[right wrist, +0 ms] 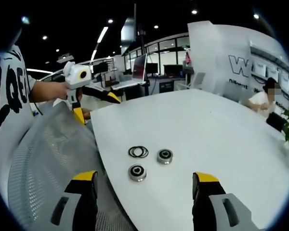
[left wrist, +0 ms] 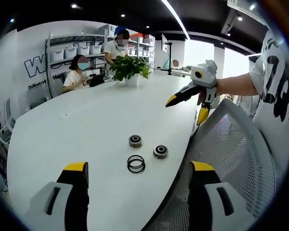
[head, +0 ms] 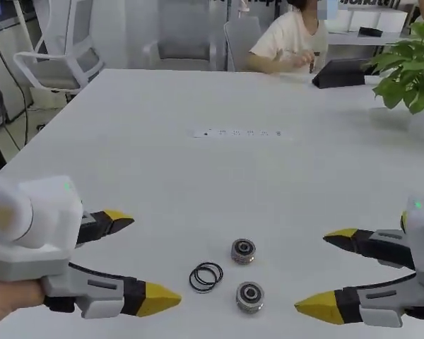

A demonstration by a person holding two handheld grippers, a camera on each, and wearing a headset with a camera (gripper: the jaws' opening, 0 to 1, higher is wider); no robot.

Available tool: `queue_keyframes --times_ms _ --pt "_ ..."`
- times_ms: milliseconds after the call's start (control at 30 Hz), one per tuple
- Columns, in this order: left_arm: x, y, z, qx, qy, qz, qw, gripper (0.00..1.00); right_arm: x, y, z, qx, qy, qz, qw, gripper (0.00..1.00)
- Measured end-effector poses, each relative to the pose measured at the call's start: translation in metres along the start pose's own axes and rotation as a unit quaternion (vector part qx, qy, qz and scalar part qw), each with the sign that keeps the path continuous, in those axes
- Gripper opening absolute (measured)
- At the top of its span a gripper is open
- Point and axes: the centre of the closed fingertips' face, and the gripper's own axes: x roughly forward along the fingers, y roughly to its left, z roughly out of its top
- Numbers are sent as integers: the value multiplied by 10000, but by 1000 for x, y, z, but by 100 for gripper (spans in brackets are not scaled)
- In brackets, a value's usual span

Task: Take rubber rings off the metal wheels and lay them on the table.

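Two small metal wheels lie flat on the white table [head: 198, 162], one [head: 243, 251] farther and one [head: 249, 296] nearer the front edge. Black rubber rings [head: 205, 275] lie stacked on the table just left of them. My left gripper [head: 143, 260] hovers at the lower left, open and holding nothing. My right gripper [head: 325, 272] hovers at the lower right, also open and holding nothing. The left gripper view has the wheels [left wrist: 135, 140] [left wrist: 160, 151], the rings [left wrist: 136, 163] and the right gripper [left wrist: 188, 107]. The right gripper view has the wheels [right wrist: 164, 156] [right wrist: 137, 172], the rings [right wrist: 138, 151] and the left gripper [right wrist: 97, 106].
A green potted plant [head: 410, 70] stands at the back right. A person sits at the table's far side beside a dark object [head: 343, 73]. Office chairs [head: 56, 49] stand behind the far left corner. A mesh chair back [left wrist: 231, 159] is close to the table's near edge.
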Motion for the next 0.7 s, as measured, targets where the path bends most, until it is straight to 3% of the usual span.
queue_keyframes --times_ms 700 --pt "-2 -1 -6 15 98 17 9999 92 -8 2 -13 -274 257 -118 9992 99"
